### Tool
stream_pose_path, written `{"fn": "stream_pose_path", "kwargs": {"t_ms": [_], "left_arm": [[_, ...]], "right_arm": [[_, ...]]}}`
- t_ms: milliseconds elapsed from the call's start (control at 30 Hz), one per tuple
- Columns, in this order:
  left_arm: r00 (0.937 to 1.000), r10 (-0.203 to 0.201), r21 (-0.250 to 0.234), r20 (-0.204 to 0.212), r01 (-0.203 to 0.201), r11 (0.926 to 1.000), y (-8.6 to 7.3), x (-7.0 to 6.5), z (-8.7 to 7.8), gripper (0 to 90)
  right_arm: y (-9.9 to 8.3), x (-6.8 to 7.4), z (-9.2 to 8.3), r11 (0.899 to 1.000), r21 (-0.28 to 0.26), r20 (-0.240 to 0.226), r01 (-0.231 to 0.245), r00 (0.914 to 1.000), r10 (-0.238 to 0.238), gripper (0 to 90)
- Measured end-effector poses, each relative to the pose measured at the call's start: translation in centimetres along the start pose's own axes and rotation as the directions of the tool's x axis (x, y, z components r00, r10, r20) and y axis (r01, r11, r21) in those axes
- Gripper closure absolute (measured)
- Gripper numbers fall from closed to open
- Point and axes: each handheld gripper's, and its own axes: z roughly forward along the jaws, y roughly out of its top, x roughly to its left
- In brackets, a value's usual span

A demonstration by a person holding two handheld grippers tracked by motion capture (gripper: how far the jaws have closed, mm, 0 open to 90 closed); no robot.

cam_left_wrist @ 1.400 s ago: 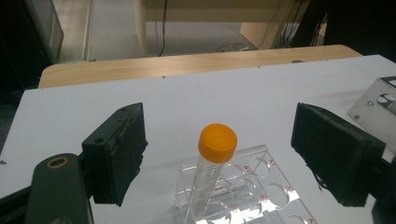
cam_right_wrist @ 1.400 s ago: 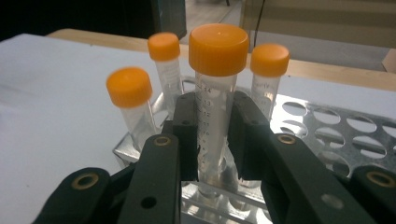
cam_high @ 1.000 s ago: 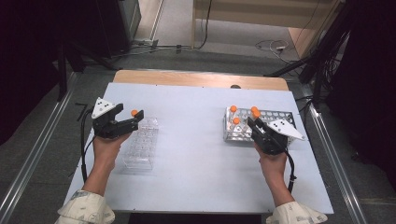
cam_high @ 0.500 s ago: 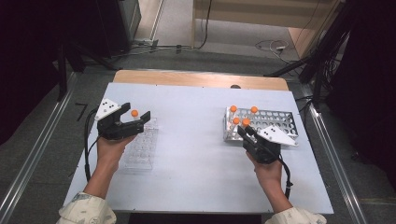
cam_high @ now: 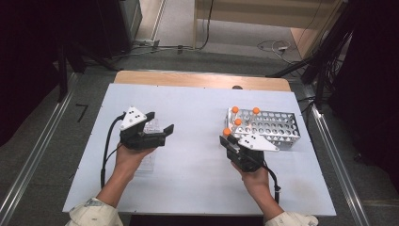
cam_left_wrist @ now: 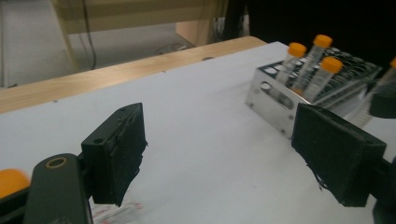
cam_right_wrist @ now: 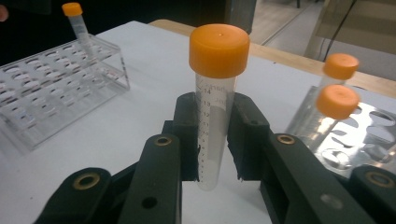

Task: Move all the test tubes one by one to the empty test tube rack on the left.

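1. High view: the right gripper (cam_high: 227,140) sits just in front of the metal rack (cam_high: 270,128) and holds a tube (cam_high: 227,133) with an orange cap upright. My guess is that it stays vertical so it can drop straight into a hole. Three more capped tubes (cam_high: 237,122) stand in the rack's near-left corner, kept together at the end nearest the hand. The left gripper (cam_high: 160,128) hangs above the clear plastic rack (cam_high: 149,126) on the left of the pale bench (cam_high: 197,103), its jaws spread wide with nothing between them, turned toward the right hand as if ready to take the tube.

2. Left gripper view: the two black pads (cam_left_wrist: 116,158) stand far apart and empty, aimed across the bench at the metal rack (cam_left_wrist: 280,100) and its tubes (cam_left_wrist: 322,74). That opening leaves ample room for a tube.

3. Right gripper view: the jaws are closed narrow on the tube (cam_right_wrist: 215,126), pressing its clear body below the cap, so the bottom stays free for insertion. The clear rack (cam_right_wrist: 56,84) lies beyond, one tube (cam_right_wrist: 79,25) already standing at its far end; it looks like the destination.
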Motion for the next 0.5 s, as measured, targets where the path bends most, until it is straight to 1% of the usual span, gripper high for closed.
{"fn": "stream_pose_path", "kwargs": {"t_ms": [33, 133, 167, 200, 233, 300, 333, 433, 467, 500], "left_arm": [[1.0, 0.0, 0.0, 0.0, 0.0, 1.0, 0.0, 0.0, 0.0, 18.5], [0.9986, 0.017, 0.013, 0.05, -0.017, 0.9998, -0.1, -1.5, 0.6, 18.6], [0.9958, 0.026, 0.019, 0.087, -0.028, 0.9994, -0.2, -2.4, 0.9, 18.7], [0.9958, 0.026, 0.019, 0.087, -0.028, 0.9994, -0.2, -2.4, 0.9, 18.8], [0.9939, 0.03, 0.026, 0.107, -0.033, 0.9991, -0.3, -2.7, 1.0, 18.9], [0.9905, 0.034, 0.031, 0.133, -0.038, 0.9988, -0.3, -3.4, 1.2, 19.0], [0.9873, 0.044, 0.036, 0.153, -0.05, 0.9981, -0.4, -4.0, 1.3, 19.4], [0.9846, 0.048, 0.038, 0.168, -0.055, 0.9978, -0.5, -4.4, 1.5, 20.7], [0.9815, 0.05, 0.043, 0.185, -0.059, 0.9973, -0.6, -4.8, 1.6, 21.0], [0.9815, 0.05, 0.043, 0.185, -0.059, 0.9973, -0.6, -4.8, 1.6, 21.8]], "right_arm": [[0.0, 0.2, 0.1, 1.0, 0.007, -0.007, 0.0, 1.0, 0.0, 71.9], [-0.2, 0.9, 0.5, 1.0, 0.018, -0.027, 0.008, 0.9996, -0.007, 71.9], [-0.2, 1.2, 0.7, 1.0, 0.02, -0.035, 0.012, 0.9993, -0.011, 71.9], [-0.3, 1.4, 0.8, 1.0, 0.024, -0.041, 0.015, 0.9991, -0.014, 71.9], [-0.3, 1.7, 1.0, 1.0, 0.026, -0.05, 0.018, 0.9986, -0.017, 71.9], [-0.5, 2.1, 1.2, 0.999, 0.028, -0.066, 0.025, 0.9976, -0.023, 71.9], [-0.5, 2.3, 1.3, 0.999, 0.032, -0.073, 0.03, 0.9969, -0.028, 71.9], [-0.6, 2.8, 1.7, 0.999, 0.04, -0.093, 0.031, 0.9953, -0.027, 71.9], [-0.6, 3.0, 1.8, 0.999, 0.041, -0.101, 0.032, 0.9945, -0.028, 71.9], [-0.6, 3.0, 1.8, 0.999, 0.041, -0.101, 0.032, 0.9945, -0.028, 71.9]]}}
